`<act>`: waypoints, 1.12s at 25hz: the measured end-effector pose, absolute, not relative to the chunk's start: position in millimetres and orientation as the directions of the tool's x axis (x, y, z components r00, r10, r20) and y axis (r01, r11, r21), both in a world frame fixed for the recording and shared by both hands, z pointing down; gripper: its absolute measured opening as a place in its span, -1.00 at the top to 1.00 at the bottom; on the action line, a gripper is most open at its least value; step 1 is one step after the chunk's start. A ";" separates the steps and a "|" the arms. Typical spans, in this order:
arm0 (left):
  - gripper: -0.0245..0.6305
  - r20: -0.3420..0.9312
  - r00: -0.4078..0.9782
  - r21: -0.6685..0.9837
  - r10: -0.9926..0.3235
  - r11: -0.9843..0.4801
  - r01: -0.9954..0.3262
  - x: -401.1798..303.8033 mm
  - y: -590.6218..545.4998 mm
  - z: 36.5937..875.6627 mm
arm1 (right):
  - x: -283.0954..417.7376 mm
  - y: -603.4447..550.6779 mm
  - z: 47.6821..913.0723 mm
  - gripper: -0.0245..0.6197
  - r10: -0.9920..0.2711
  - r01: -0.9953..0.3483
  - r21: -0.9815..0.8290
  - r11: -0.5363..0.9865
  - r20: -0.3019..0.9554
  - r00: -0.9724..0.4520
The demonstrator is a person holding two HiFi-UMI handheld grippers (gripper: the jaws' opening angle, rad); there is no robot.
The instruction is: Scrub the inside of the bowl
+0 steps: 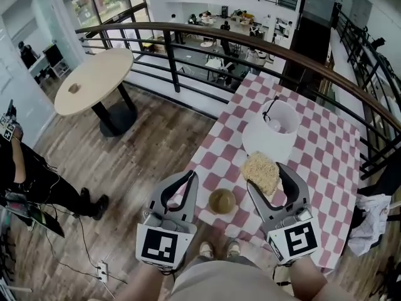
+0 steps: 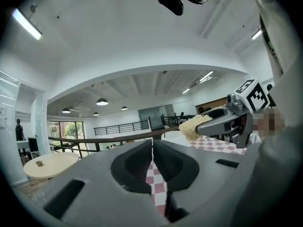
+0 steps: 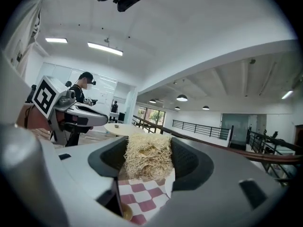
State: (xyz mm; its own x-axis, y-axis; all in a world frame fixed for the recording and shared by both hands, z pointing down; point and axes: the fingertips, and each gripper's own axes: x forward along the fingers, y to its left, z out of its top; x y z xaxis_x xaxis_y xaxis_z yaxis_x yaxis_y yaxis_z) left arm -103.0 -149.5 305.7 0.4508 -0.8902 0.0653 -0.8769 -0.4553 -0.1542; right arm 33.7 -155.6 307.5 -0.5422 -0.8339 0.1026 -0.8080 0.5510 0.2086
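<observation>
The bowl point(image 1: 222, 200), small and brown, stands upright on the checked table point(image 1: 326, 168), close to the near edge and toward the left side. My two tongs flank it from the near edge, and neither touches it. My right gripper point(image 1: 266, 175) is clamped on the scrubber point(image 1: 260, 171), a pale fibrous pad that fills the gap between its jaws. In the head view the pad shows just beyond and to the right of the bowl, apart from it. My left gripper point(image 1: 187, 179) has its jaws pressed together with nothing between them, over the table's left edge. Farther along the table, toward the middle, stands a white tub point(image 1: 270, 133). A round table point(image 1: 94, 80) is on the floor well off to the left.
</observation>
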 end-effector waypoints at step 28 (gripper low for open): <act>0.87 0.076 0.445 -0.050 -0.892 -0.449 -0.892 -107.2 -131.0 327.9 | 22.9 -126.0 319.6 0.06 -0.783 -0.770 0.145 0.622 0.125 -0.609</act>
State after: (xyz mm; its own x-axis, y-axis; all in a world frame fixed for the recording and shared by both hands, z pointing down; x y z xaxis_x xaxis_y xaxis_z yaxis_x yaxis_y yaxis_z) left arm -107.2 -131.0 327.9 0.4453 -0.8922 0.0758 -0.8919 -0.4494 -0.0499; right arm 22.9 -126.0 319.6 -0.6092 -0.7831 0.1249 -0.7696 0.6218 0.1453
